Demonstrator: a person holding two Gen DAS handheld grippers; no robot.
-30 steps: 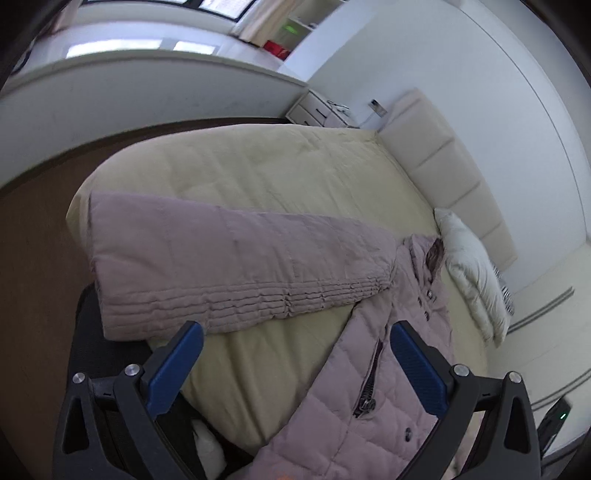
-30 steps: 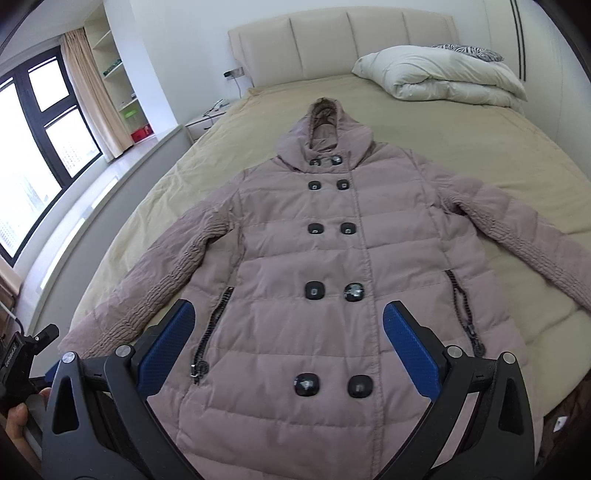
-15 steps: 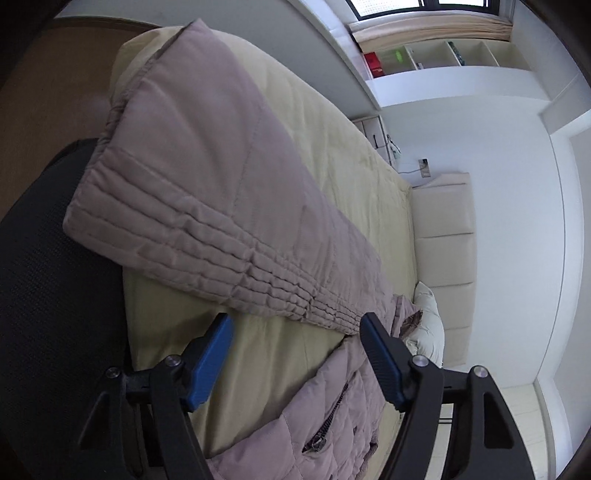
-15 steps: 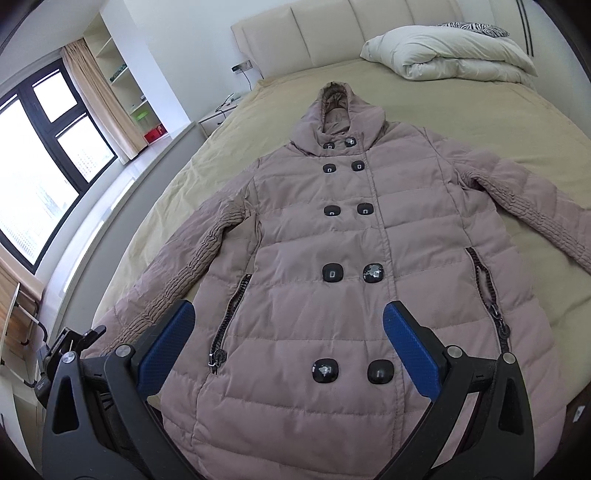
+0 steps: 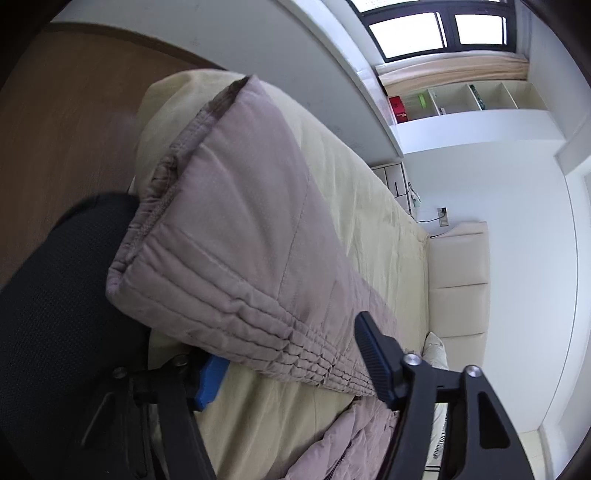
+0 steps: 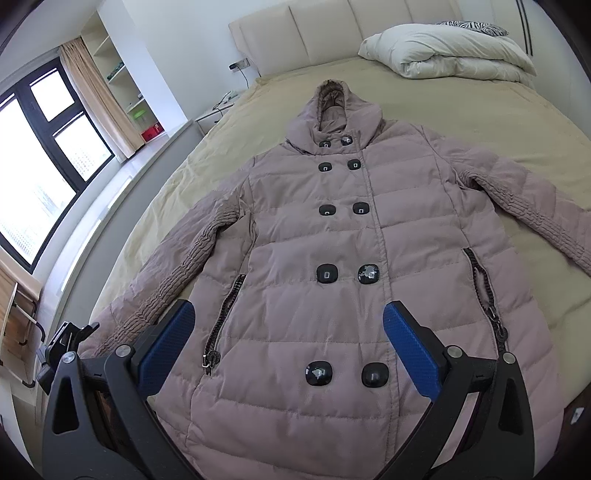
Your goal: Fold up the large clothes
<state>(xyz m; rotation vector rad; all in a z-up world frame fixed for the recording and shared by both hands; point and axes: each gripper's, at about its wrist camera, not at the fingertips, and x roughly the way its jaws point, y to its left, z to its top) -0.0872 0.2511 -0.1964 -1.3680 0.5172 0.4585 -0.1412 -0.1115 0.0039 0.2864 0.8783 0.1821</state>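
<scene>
Your left tongs (image 5: 291, 363) have closed in around the left sleeve (image 5: 240, 236) at the bed's (image 6: 461, 92) corner, still open. Right tongs (image 6: 286, 354) hover open over the flat puffer coat (image 6: 343, 236). Sleeve fold starts.

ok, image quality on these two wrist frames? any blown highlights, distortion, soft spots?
Left wrist view: window panes clip to white, fisheye bends the white sill, black vignette in the corners; the quilted mauve coat sleeve stays sharp up close. Right wrist view: the window blows out, even daylight on the mauve padded coat, soft shadows only, edges curve hard.
</scene>
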